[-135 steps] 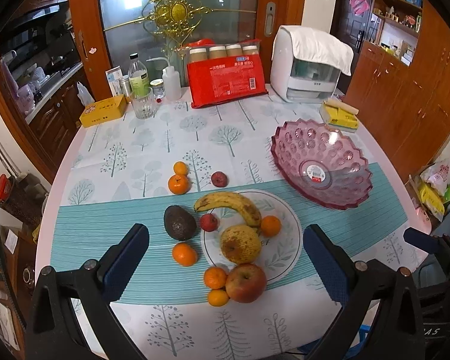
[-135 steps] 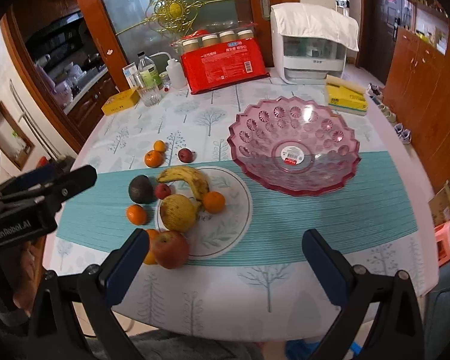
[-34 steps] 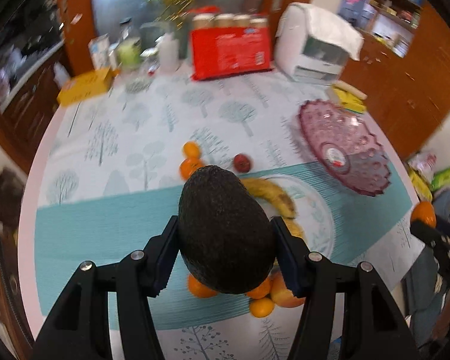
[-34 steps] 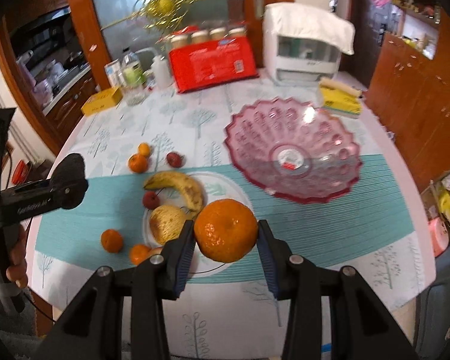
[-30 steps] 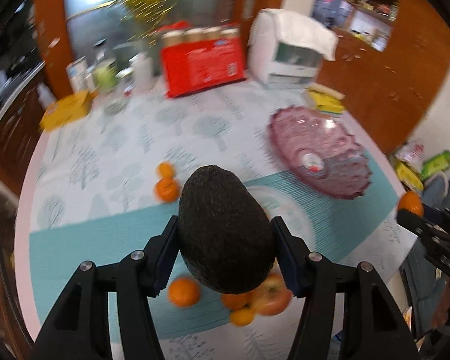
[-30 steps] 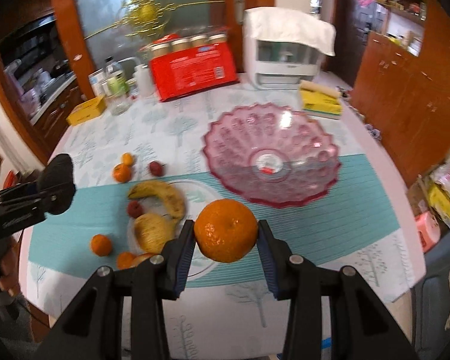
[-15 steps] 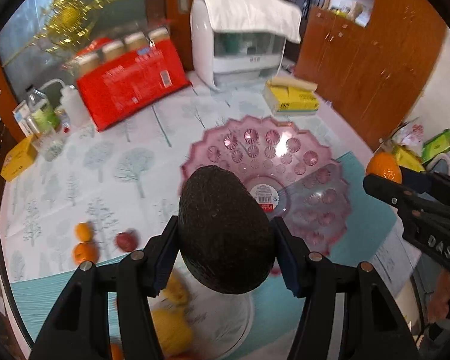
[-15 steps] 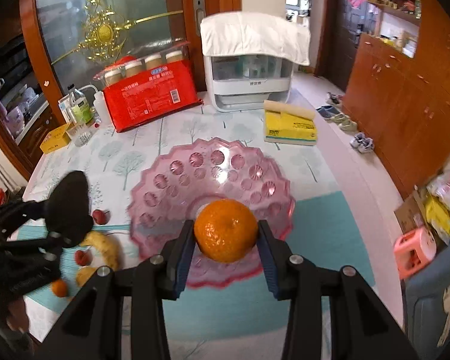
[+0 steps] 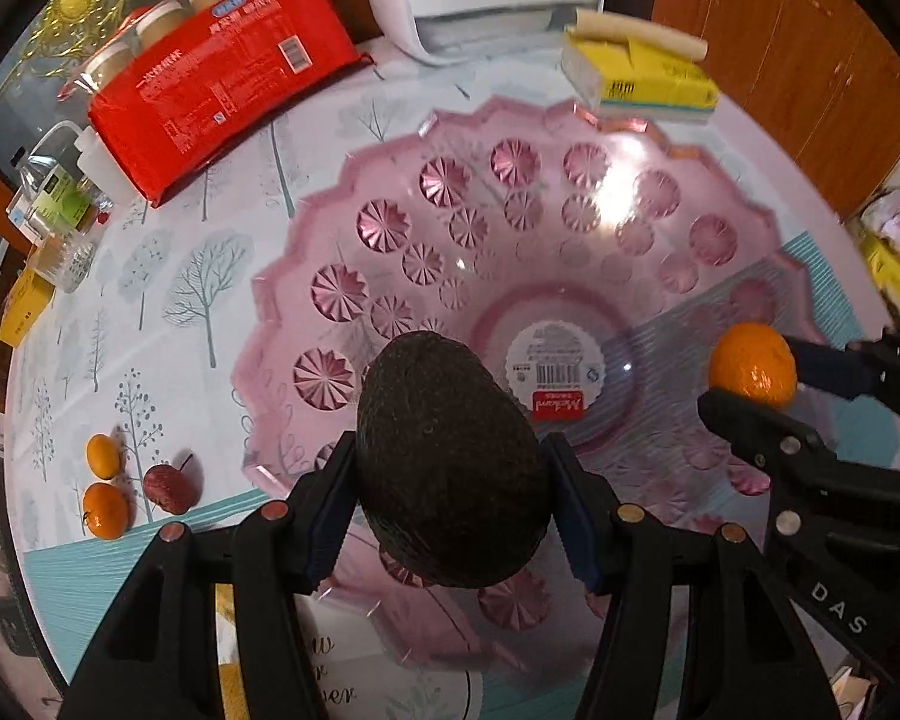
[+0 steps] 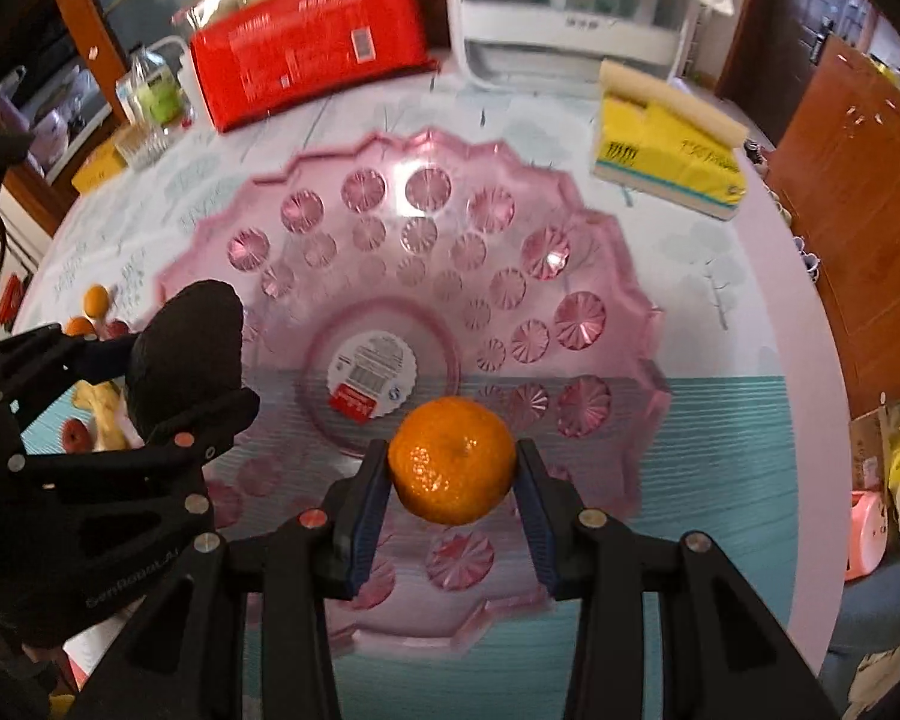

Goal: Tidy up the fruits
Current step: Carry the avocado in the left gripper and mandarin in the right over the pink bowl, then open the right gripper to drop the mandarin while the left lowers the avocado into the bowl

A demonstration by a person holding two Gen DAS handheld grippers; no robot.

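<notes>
My left gripper (image 9: 450,480) is shut on a dark avocado (image 9: 450,456) and holds it over the near left part of the pink glass bowl (image 9: 528,192). My right gripper (image 10: 453,480) is shut on an orange tangerine (image 10: 453,459) over the bowl's (image 10: 426,192) near side. Each gripper shows in the other's view: the tangerine (image 9: 753,365) at the right, the avocado (image 10: 186,348) at the left. The bowl holds no fruit.
Two small oranges (image 9: 105,501) and a small red fruit (image 9: 168,487) lie on the tablecloth left of the bowl. A red package (image 9: 210,78), a bottle (image 9: 54,198), a white appliance (image 10: 570,6) and a yellow tissue pack (image 10: 666,162) stand behind it.
Both grippers have moved forward and down with their fruit, from over the plate area to close above the pink bowl, which now fills both views.
</notes>
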